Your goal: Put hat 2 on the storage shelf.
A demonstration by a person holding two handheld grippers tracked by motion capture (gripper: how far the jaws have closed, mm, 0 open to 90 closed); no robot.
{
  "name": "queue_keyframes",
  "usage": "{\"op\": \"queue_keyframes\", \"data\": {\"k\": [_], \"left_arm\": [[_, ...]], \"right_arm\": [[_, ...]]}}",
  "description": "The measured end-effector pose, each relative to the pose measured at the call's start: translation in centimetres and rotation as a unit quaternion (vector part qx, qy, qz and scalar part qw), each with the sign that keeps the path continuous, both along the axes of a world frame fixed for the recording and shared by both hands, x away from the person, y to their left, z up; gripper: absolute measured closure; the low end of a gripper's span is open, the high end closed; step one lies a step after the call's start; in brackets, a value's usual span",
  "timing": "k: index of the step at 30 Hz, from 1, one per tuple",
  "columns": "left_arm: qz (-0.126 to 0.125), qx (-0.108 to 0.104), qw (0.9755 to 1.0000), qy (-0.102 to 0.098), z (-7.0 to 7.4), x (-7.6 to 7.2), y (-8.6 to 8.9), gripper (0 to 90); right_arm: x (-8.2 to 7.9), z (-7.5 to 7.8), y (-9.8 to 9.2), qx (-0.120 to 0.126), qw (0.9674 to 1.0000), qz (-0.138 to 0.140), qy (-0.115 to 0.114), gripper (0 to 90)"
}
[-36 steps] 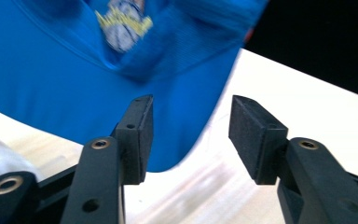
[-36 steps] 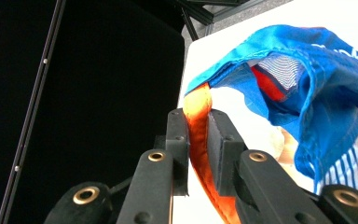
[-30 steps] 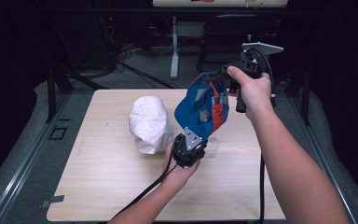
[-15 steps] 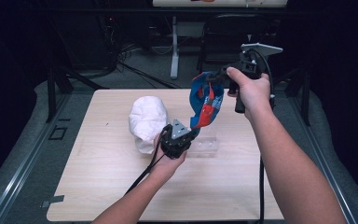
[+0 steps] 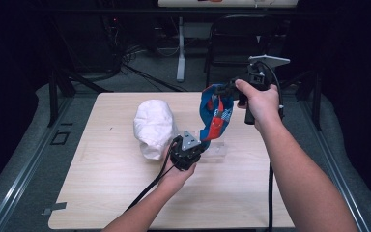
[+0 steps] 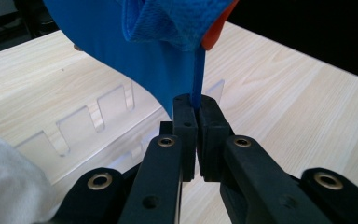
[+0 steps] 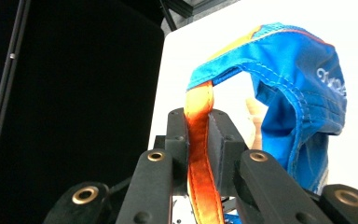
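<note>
Seen from above: a wooden table (image 5: 101, 193) bearing a white cloth bundle (image 5: 153, 126) left of centre and a clear plastic piece (image 5: 217, 151) just beside the left gripper (image 5: 187, 151). Held up between both hands, a blue and red cap (image 5: 216, 115) (crumpled, hanging folded). Gripped at its top by the right gripper (image 5: 232, 88), raised above the table's far right part; pinched at its lower end by the left gripper, low over the tabletop, jaws having just been closing.
</note>
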State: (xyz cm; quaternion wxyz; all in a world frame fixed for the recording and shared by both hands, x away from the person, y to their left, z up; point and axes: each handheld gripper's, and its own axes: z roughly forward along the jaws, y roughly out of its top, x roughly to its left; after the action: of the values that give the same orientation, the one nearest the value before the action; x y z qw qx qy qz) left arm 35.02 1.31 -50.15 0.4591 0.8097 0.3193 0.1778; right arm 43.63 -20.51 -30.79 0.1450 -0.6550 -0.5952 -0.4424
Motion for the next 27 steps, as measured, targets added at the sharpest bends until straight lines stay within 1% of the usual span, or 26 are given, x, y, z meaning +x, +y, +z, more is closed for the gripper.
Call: {"op": "queue_keyframes", "data": {"k": [1,3,5,8,9,10,13,15,17,19,22,23,24,25,27], "left_arm": [[0.003,0.001,1.0000,0.000,-0.1,-0.1,0.1,88.0],[0.007,0.001,0.9999,0.008,-0.3,-0.1,0.3,88.0],[0.011,0.004,0.9999,0.005,-0.4,-0.4,0.3,88.0],[0.010,0.019,0.9997,0.013,-0.9,-0.7,-0.1,88.1],[0.008,0.025,0.9995,0.015,-1.1,-0.7,-0.3,88.0],[0.006,0.028,0.9994,0.017,-1.4,-0.7,-0.4,88.0],[0.011,0.039,0.9991,0.015,-1.8,-0.5,-0.6,87.9],[0.010,0.042,0.9989,0.018,-2.2,-0.4,-0.6,87.8],[0.014,0.039,0.9990,0.019,-2.4,-0.5,-0.6,87.7],[0.017,0.037,0.9990,0.020,-2.4,-0.5,-0.6,87.3],[0.021,0.029,0.9993,0.015,-2.3,-0.7,-0.3,78.3],[0.021,0.026,0.9993,0.014,-2.2,-0.9,-0.1,76.0],[0.022,0.025,0.9994,0.011,-2.1,-1.0,0.0,71.2],[0.022,0.022,0.9995,0.008,-2.0,-1.2,0.3,71.2],[0.020,0.004,0.9997,0.016,-1.7,-1.6,0.8,67.9]], "right_arm": [[0.0,-0.1,0.0,-0.003,1.0000,0.004,0.001,79.7],[0.0,-0.3,0.0,-0.004,1.0000,0.003,0.004,79.7],[0.0,-0.5,0.1,-0.008,0.9999,0.005,0.006,79.7],[0.0,-0.7,0.3,-0.009,0.9999,0.007,0.008,79.7],[0.0,-0.8,0.2,-0.012,0.9998,0.010,0.010,79.6],[0.1,-1.0,0.3,-0.025,0.9996,0.011,0.012,79.6],[0.2,-1.2,0.2,-0.032,0.9994,0.010,0.012,79.6],[0.2,-1.4,0.1,-0.033,0.9993,0.007,0.013,79.5],[0.2,-1.8,0.0,-0.040,0.9990,0.010,0.015,79.5],[0.1,-2.2,-0.1,-0.041,0.9990,0.009,0.017,79.5],[0.0,-2.5,-0.3,-0.045,0.9988,0.002,0.016,79.4],[0.0,-2.5,-0.4,-0.047,0.9988,0.004,0.016,79.4],[0.0,-2.6,-0.6,-0.054,0.9984,0.003,0.015,78.7],[0.0,-2.6,-0.6,-0.054,0.9984,0.003,0.015,78.7],[0.0,-2.6,-0.7,-0.062,0.9979,0.000,0.015,76.7]]}}
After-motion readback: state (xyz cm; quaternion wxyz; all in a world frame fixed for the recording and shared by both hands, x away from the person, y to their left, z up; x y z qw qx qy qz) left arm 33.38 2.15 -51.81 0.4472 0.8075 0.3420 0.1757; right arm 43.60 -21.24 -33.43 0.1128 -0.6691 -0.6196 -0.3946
